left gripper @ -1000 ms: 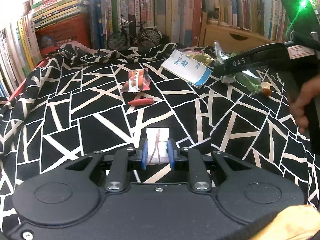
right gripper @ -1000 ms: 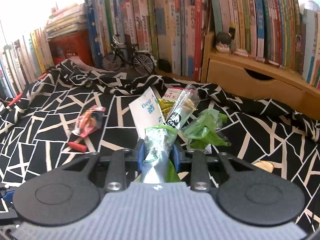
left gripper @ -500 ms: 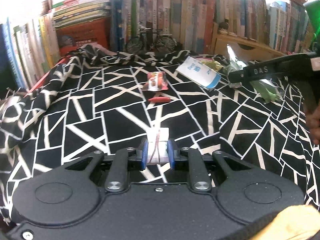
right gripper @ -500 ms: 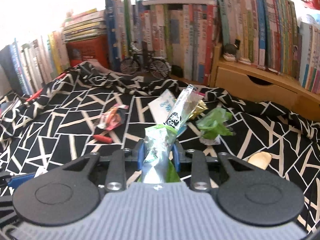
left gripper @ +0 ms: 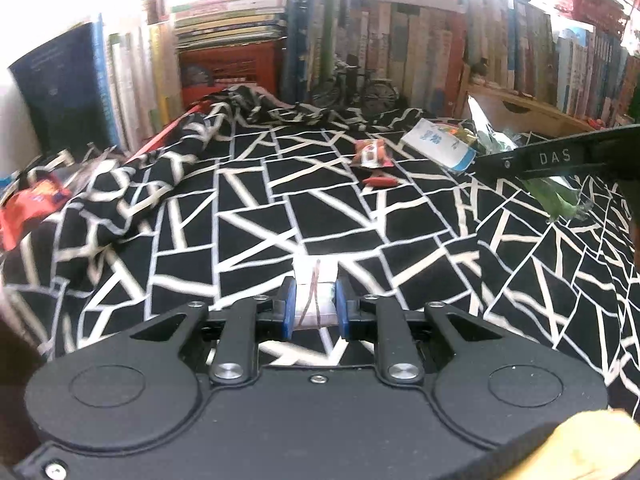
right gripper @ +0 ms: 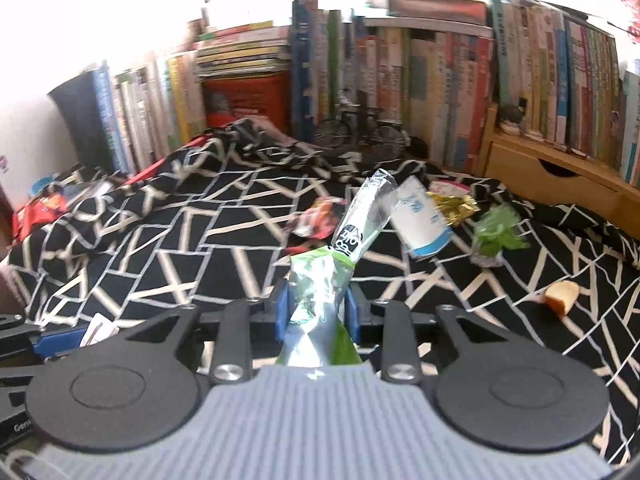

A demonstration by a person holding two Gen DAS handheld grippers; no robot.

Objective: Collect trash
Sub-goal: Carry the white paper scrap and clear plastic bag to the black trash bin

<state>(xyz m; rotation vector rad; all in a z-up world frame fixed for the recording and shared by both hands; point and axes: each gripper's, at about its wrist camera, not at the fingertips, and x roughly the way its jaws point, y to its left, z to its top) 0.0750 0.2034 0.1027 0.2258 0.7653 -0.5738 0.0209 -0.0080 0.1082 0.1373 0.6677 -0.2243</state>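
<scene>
My left gripper is shut on a small white wrapper with red lines, held above the black-and-white cloth. My right gripper is shut on a crumpled silver-and-green foil wrapper that sticks up and away from the jaws. On the cloth farther off lie a red snack packet, a small red piece, a white-and-blue packet, a gold wrapper, a green wrapper and a piece of bread. The right gripper's black arm crosses the left wrist view at the right.
Rows of books line the back and left, with a model bicycle and a wooden drawer box in front of them. Red packaging lies past the cloth's left edge.
Both grippers have drawn back and to the left from the pile of trash, rising a little, each still gripping its wrapper. The litter now looks smaller and farther right.
</scene>
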